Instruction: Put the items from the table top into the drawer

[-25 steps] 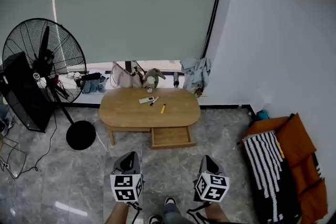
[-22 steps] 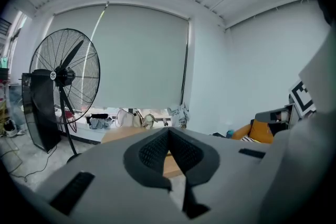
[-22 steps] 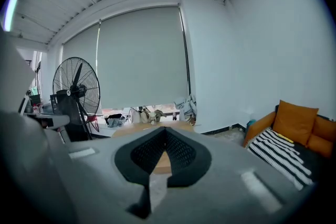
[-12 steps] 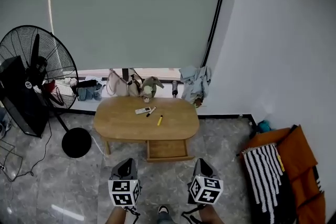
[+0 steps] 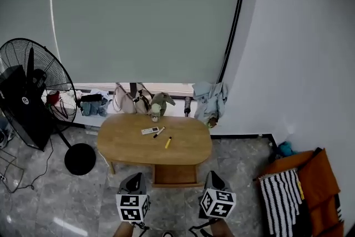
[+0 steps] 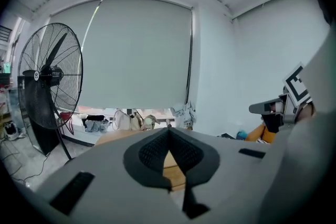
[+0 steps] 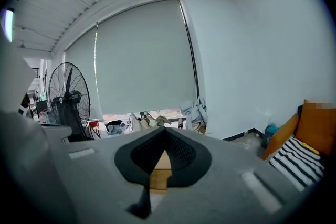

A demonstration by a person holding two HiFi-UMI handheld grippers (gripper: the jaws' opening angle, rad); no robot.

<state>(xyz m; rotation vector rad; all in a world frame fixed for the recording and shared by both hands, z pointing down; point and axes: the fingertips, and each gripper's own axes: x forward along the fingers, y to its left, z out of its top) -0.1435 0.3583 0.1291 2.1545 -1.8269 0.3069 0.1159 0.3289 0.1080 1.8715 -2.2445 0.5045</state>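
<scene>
Left gripper (image 6: 169, 130): jaws pressed together at the tips, nothing between them; held low at the near edge of the head view, aimed at the table.
Right gripper (image 7: 165, 130): jaws likewise closed and holding nothing; level with the left one, a gap of floor between them.
Drawer (image 5: 176, 175): light wood, pulled out under the table's near edge, just ahead of both grippers.
Items: a white remote (image 5: 150, 131) and a black pen (image 5: 159, 132) lie just beside each other past the tabletop's middle; a yellow marker (image 5: 168, 142) lies near them, closer to the drawer side.
Table (image 5: 125, 147): oval, pale wood top, standing close to the window wall.
Ledge: bags (image 5: 127, 100), a soft toy (image 5: 158, 104) and a blue cloth bundle (image 5: 211, 100) line the low sill behind the table.
Floor (image 5: 50, 197): grey marbled tiles.
Room: a grey roller blind (image 5: 144, 14) covers the window; a white wall (image 5: 299, 53) is on the right; a black standing fan (image 5: 33, 91) is at left; an orange cushion (image 5: 316, 175) and a striped cloth (image 5: 283, 200) are at right.
</scene>
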